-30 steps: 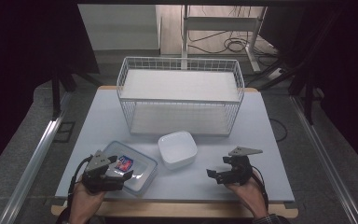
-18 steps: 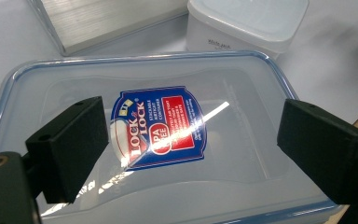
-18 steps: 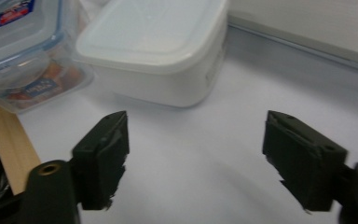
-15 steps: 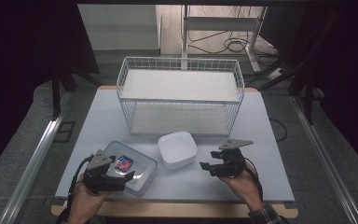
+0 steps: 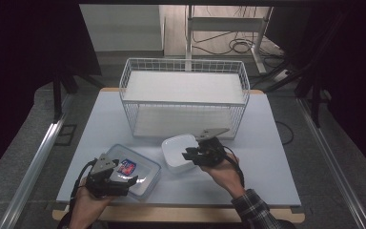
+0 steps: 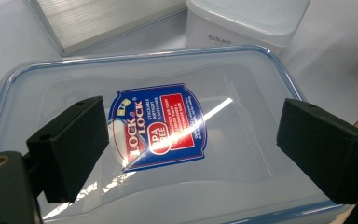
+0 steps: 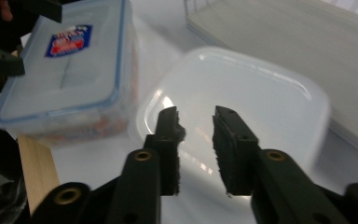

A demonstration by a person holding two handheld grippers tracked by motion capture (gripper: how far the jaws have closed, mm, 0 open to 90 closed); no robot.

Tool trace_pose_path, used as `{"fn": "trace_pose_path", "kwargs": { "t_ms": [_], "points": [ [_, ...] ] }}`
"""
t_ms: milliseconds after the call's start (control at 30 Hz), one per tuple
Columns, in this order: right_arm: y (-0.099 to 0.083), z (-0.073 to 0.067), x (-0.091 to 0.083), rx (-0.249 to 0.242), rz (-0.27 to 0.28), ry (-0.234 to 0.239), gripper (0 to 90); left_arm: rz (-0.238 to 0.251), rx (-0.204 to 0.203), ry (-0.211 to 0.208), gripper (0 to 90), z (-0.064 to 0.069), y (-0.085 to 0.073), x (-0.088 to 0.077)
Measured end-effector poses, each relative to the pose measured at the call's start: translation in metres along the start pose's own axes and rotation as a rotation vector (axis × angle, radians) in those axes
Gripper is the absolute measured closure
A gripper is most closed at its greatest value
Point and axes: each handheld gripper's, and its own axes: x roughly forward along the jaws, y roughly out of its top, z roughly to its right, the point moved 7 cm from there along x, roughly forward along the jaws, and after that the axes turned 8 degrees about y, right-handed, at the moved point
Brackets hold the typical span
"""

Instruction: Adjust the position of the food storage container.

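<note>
The pale surface (image 5: 276, 162) carries a white wire basket (image 5: 183, 98) at its far side. In front of that sit two containers just beside each other: a flat clear box with a blue-rimmed lid (image 5: 133, 169) toward the person's left, and a smaller white square tub (image 5: 177, 151) to its right.

The right tool (image 5: 194, 153) hangs over the near right edge of the tub. Its jaws have just been closing and now stand a narrow gap apart with nothing between them; in the right gripper view (image 7: 194, 133) the tub's lid (image 7: 261, 93) lies beyond and below the pads, not pinched. The left tool (image 5: 124, 181) sits at the near edge of the clear box, jaws spread wide. In the left gripper view (image 6: 193, 147) they straddle the lid over its printed label (image 6: 161, 126), and I can't say whether the pads press on it.

To grip the tub well, I'd reckon the right tool needs to reopen, come down square over one wall or the lid's rim, and close slowly, since the smooth plastic may slide.

The high view gives the layout and both hands. The left gripper view makes the label readable. The right gripper view, slightly blurred, shows the bare gap between its pads.
</note>
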Motion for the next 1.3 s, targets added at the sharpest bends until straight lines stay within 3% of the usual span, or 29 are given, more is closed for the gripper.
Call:
{"fn": "trace_pose_path", "kwargs": {
  "t_ms": [233,400,600,667,767,1000,1133,1300],
  "points": [
    [0.026,-0.006,0.038,-0.036,-0.027,0.029,87.8,0.007,-0.012,0.013,8.8,-0.003,0.001,-0.001],
    [0.038,-0.008,0.065,-0.056,-0.054,0.046,88.5,0.004,-0.005,0.019,8.8,-0.003,0.0,0.0],
    [0.039,-0.013,0.093,-0.091,-0.13,0.056,88.5,0.01,-0.01,0.02,8.9,-0.004,0.0,-0.001],
    [0.037,-0.012,0.1,-0.103,-0.161,0.037,88.4,0.01,-0.01,0.02,8.9,-0.004,0.0,-0.001],
    [0.036,-0.007,0.101,-0.083,-0.155,0.04,88.8,0.012,-0.013,0.019,9.1,-0.004,0.001,-0.001],
    [0.034,0.013,0.091,-0.066,-0.151,-0.055,88.8,0.012,-0.008,0.026,9.2,-0.004,0.001,-0.001],
    [0.032,0.027,0.083,-0.033,-0.14,-0.09,88.8,0.013,-0.003,0.029,9.3,-0.004,0.001,-0.001],
    [0.026,0.036,0.07,-0.031,-0.154,-0.133,88.8,0.016,0.0,0.032,9.7,-0.004,0.001,-0.001]
  ]
}}
